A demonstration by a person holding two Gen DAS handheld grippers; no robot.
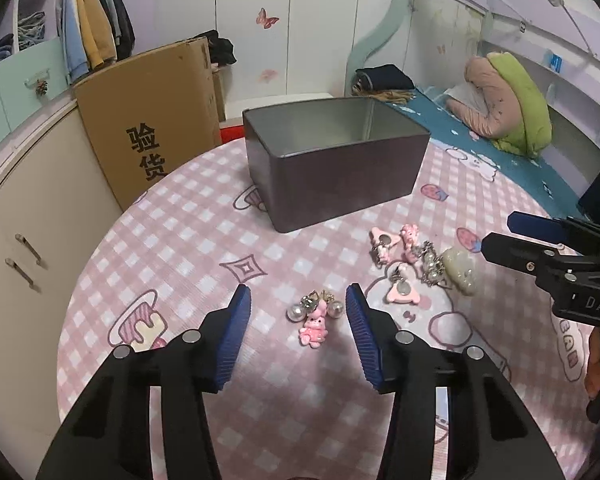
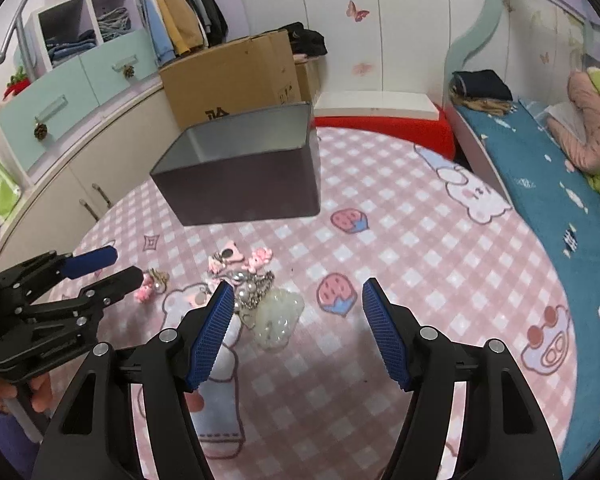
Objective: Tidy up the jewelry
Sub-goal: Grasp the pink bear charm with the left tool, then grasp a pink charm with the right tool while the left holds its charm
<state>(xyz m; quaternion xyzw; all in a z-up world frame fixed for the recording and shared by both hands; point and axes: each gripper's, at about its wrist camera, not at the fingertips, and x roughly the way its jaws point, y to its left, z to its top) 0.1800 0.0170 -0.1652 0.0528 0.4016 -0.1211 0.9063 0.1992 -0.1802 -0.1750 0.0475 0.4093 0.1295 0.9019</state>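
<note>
My left gripper (image 1: 298,300) hangs just above the pink checked cloth (image 1: 188,248), jaws spread wide and holding nothing. Between its blue pads (image 1: 232,340) lies a small charm (image 1: 315,316): a pink figure with a pearl on each side, touching neither pad. Further right on the cloth sits the rest of the jewelry in a loose pile (image 1: 416,264), pink heart-shaped pieces, pearl and silver bits, and a pale white clip (image 1: 462,272) at the pile's right edge. My right gripper (image 1: 496,236) comes in from the right side of that view, its tips near the white clip and apart from it. From the right wrist view, that gripper (image 2: 298,292) is also wide open and empty; the pile (image 2: 248,284) lies by its left pad, which covers part of it, and the white clip (image 2: 278,320) lies between the pads, nearer the left one. The tin (image 1: 332,168) stands open beyond the jewelry, dark outside, bare grey metal inside, and I see nothing in it. It rests on the cloth well apart from both grippers. In the right wrist view the left gripper (image 2: 116,268) shows at the left, open over the pearl charm (image 2: 152,286).
</note>
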